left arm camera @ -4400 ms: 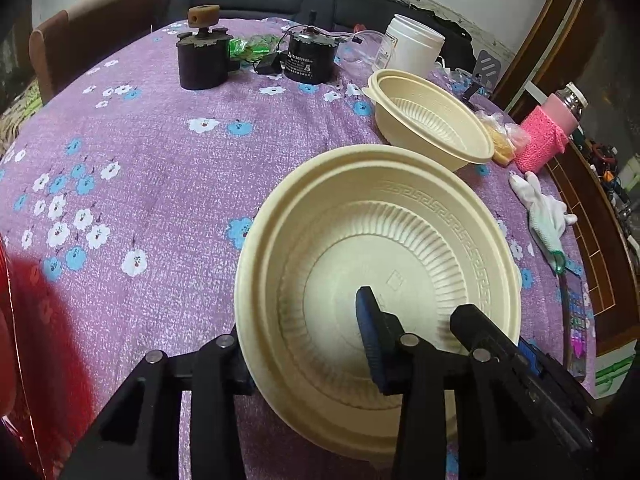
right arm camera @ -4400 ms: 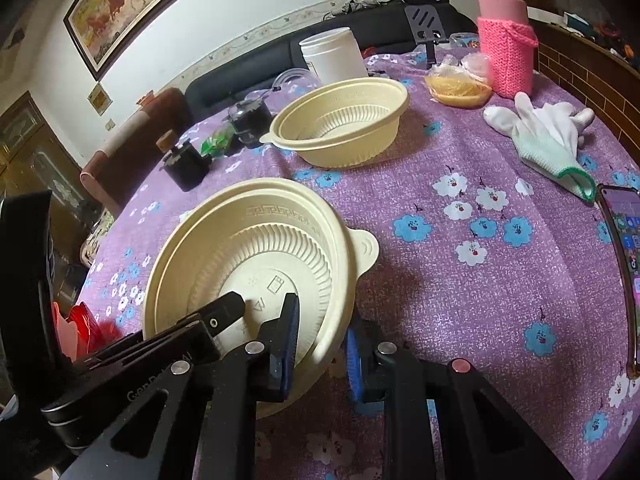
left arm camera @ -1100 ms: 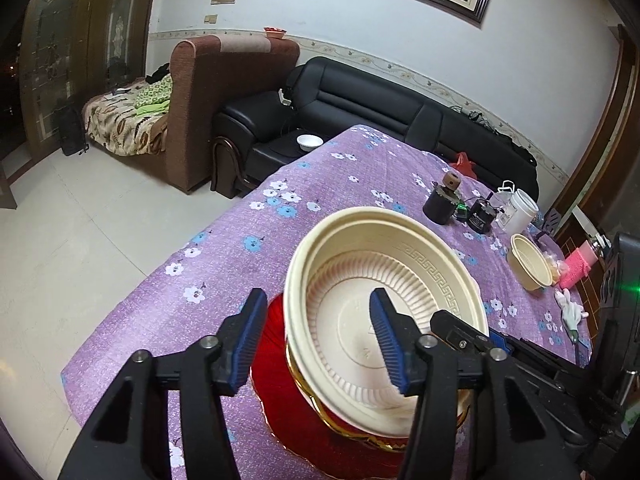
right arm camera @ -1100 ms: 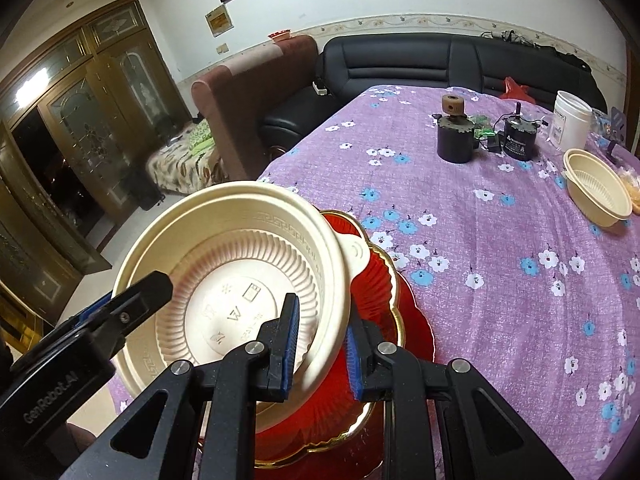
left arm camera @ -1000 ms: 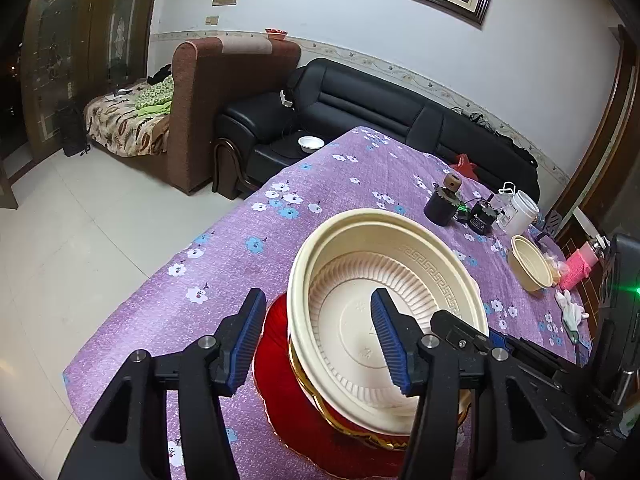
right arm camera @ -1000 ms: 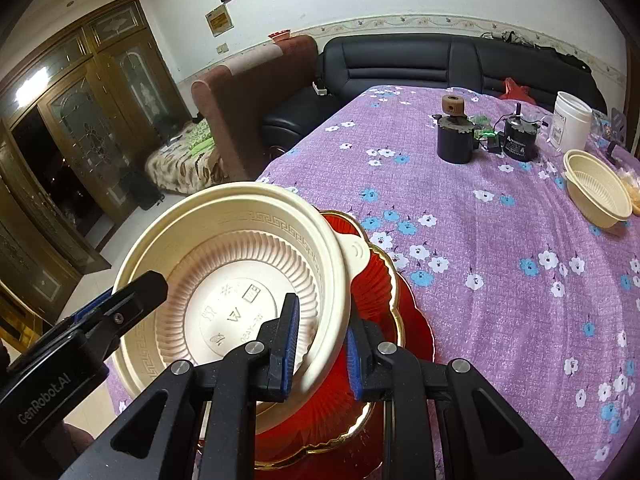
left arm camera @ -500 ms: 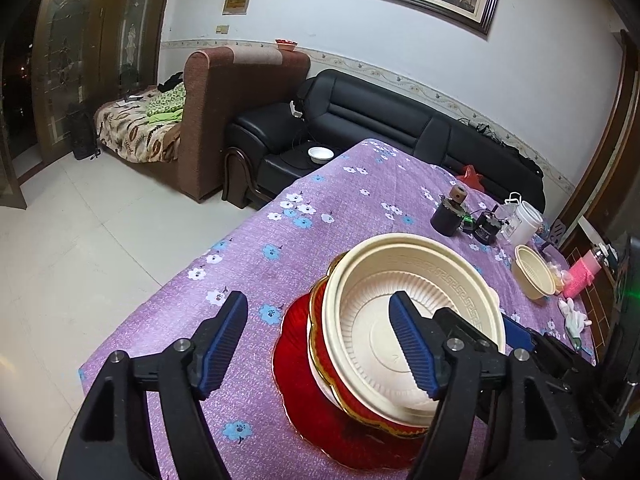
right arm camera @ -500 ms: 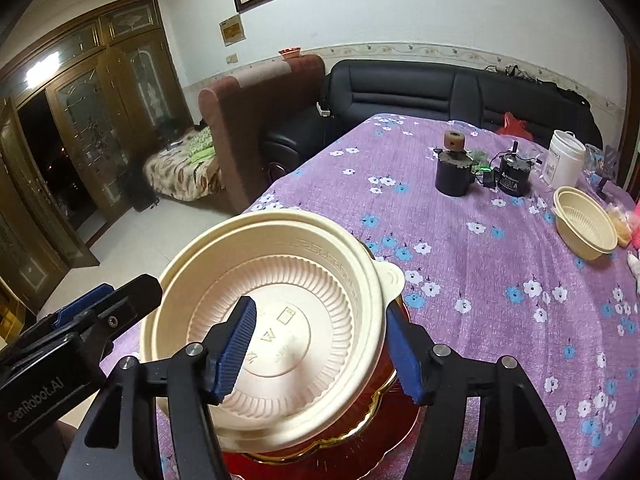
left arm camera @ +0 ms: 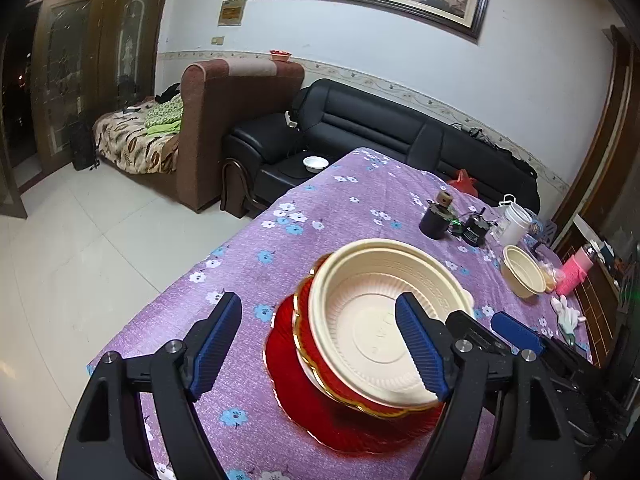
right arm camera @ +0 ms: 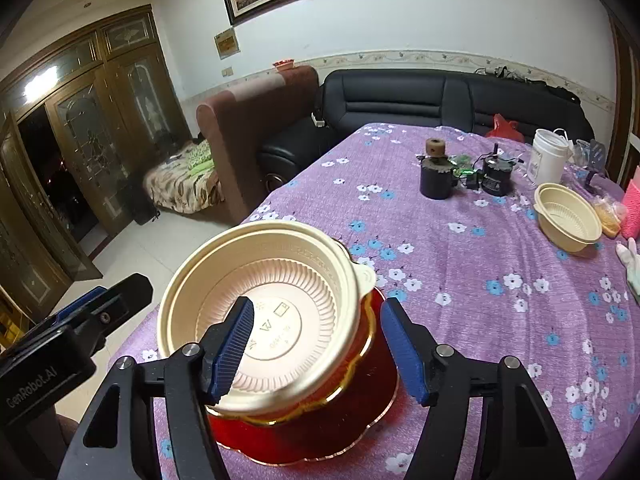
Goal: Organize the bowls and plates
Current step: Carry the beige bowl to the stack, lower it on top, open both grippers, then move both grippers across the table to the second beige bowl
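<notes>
A large cream bowl (left arm camera: 372,320) (right arm camera: 272,304) rests inside a red gold-rimmed bowl (left arm camera: 320,376) (right arm camera: 360,344), which stands on a red plate (left arm camera: 296,392) (right arm camera: 352,428) near the table's near corner. My left gripper (left arm camera: 320,344) is open and empty, raised above the stack. My right gripper (right arm camera: 320,344) is open and empty, also above the stack. A second, smaller cream bowl (left arm camera: 522,276) (right arm camera: 568,216) sits far across the table.
The purple flowered tablecloth (left arm camera: 352,216) (right arm camera: 460,264) carries a dark jar (right arm camera: 436,176), a black motor (right arm camera: 496,176), a white tub (right arm camera: 550,156), a pink bottle (left arm camera: 574,272) and a white glove (left arm camera: 566,314). The table edge drops to the tiled floor (left arm camera: 80,240) on the left.
Both grippers let go of the large cream bowl, opened wide and drew back and up. The bowl now sits on the red stack.
</notes>
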Demonstrator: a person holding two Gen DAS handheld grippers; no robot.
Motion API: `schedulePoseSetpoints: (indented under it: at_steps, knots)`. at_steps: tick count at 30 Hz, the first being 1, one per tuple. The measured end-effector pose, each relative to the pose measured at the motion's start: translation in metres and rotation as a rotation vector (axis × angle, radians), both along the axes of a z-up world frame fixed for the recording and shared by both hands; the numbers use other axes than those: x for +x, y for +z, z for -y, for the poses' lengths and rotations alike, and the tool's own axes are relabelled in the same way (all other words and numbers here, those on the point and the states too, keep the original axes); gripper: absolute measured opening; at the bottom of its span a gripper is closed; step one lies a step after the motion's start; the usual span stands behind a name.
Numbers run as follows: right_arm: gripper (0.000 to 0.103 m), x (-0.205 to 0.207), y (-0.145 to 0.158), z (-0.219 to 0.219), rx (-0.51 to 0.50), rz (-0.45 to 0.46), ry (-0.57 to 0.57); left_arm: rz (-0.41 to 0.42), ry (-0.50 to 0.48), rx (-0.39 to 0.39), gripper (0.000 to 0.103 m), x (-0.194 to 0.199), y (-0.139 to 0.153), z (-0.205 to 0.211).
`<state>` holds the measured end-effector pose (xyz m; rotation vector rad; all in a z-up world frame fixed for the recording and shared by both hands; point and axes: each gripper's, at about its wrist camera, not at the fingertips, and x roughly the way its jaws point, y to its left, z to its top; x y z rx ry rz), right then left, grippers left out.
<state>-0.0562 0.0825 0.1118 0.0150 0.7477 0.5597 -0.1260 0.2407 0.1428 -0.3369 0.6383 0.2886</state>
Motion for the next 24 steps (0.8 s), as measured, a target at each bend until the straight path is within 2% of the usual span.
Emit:
schedulePoseSetpoints:
  at_steps: [14,24]
  knots:
    - [0.073,-0.009,0.002,0.054,0.049,-0.008,-0.065,0.004,-0.089,0.129,0.082,-0.002,0.015,0.059]
    - [0.074,-0.002,-0.003,0.107,0.084,-0.034,-0.143,-0.024,-0.156,0.202,0.083,0.007,0.012,0.099]
